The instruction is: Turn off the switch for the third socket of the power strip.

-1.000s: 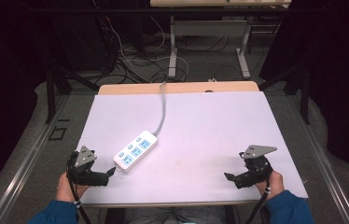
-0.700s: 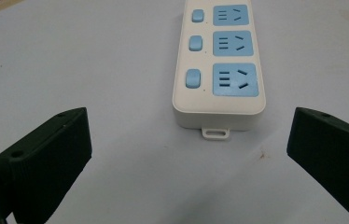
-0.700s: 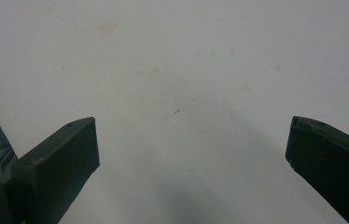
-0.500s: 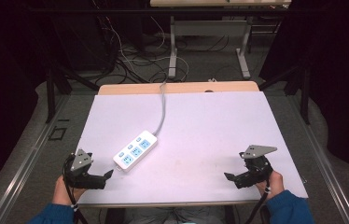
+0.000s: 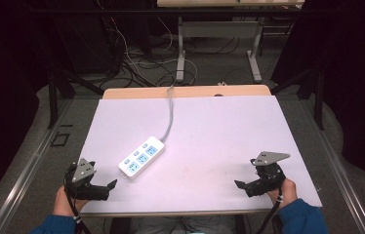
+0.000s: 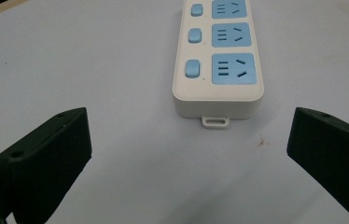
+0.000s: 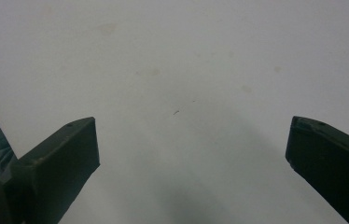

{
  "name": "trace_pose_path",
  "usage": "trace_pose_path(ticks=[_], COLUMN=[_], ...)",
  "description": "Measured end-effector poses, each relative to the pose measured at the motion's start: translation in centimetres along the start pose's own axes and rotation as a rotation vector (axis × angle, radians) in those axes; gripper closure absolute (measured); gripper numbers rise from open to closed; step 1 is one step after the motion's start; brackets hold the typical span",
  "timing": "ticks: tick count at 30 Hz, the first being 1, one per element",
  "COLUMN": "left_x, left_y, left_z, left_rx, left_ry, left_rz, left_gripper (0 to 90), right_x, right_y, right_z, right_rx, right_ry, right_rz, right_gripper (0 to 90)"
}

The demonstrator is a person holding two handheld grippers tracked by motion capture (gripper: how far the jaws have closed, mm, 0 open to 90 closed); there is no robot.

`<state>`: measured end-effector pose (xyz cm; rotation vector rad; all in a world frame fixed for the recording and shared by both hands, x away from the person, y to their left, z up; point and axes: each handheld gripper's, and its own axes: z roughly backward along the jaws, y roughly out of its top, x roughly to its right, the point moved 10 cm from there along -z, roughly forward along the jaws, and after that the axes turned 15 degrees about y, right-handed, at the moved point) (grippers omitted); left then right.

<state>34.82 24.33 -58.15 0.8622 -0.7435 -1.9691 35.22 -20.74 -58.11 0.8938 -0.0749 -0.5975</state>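
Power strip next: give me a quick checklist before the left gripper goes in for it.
1. Left gripper open: ok, jaws stand wide apart.
2. Power strip ahead of it: ok, its near end lies between the jaw lines, apart from both.
3. Strip lying flat on the table, sockets up: ok.
4. Sockets free of plugs: ok for the three in the left gripper view.
5. Grey cord free to follow: cannot tell; it runs off the far table edge.
6. Right gripper out of the way: ok, open over bare table at the near right corner.

The power strip [image 6: 217, 60] runs off the top edge.
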Motion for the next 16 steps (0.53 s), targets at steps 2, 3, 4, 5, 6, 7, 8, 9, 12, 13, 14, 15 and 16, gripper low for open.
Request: trace_pose_path(ticks=[2, 3, 4, 5, 6, 7, 8, 9, 12, 13, 14, 15, 16], left_x=[0.01, 0.02, 0.07, 0.09, 0.13, 0.15, 0.19, 0.17, 0.28, 0.28, 0.24, 0.22, 0.18], left_y=[-0.05, -0.13, -0.17, -0.17, -0.17, -0.2, -0.22, -0.28, -0.27, -0.26, -0.26, -0.27, -0.28], left_z=[0.03, 0.05, 0.04, 0.0, -0.04, -0.06, -0.09, -0.06, -0.16, -0.17, -0.17, -0.18, -0.21], left_rx=[0.001, -0.003, -0.006, -0.004, -0.003, -0.006, -0.007, -0.016, -0.014, -0.013, -0.014, -0.014, -0.014], left_ry=[-0.002, -0.004, -0.006, -0.006, -0.007, -0.007, -0.009, -0.011, -0.017, -0.016, -0.015, -0.015, -0.013], left_rz=[-0.001, -0.006, -0.007, -0.007, -0.003, -0.003, -0.002, -0.008, -0.011, -0.011, -0.013, -0.011, -0.011], left_gripper=[0.0, 0.0, 0.0, 0.1, 0.1, 0.1, 0.1, 0.1, 0.1, 0.1, 0.1, 0.1, 0.1], right_x=[0.06, 0.03, 0.06, 0.04, 0.08, 0.0, -0.01, 0.01, 0.03, 0.1, 0.1, 0.06, 0.04], right_y=[0.04, 0.05, 0.07, 0.05, 0.07, 0.04, 0.05, 0.06, 0.04, 0.07, 0.07, 0.04, 0.02], right_z=[0.02, 0.02, 0.02, 0.01, 0.01, 0.0, -0.01, -0.02, -0.02, -0.02, -0.02, -0.02, -0.01], right_rx=[0.0, 0.005, 0.006, 0.006, 0.004, 0.005, 0.005, 0.007, 0.006, 0.004, 0.004, 0.004, 0.004], right_ry=[-0.001, -0.004, -0.006, -0.006, -0.005, -0.005, -0.005, -0.009, -0.011, -0.009, -0.009, -0.01, -0.007], right_rz=[0.011, 0.005, 0.01, 0.005, 0.012, 0.003, 0.004, 0.003, 0.001, 0.014, 0.013, 0.006, 0.003], right_gripper=[2.2, 2.2, 2.2, 2.2, 2.2, 2.2, 2.2, 2.2, 2.2, 2.2, 2.2, 2.2, 2.2])
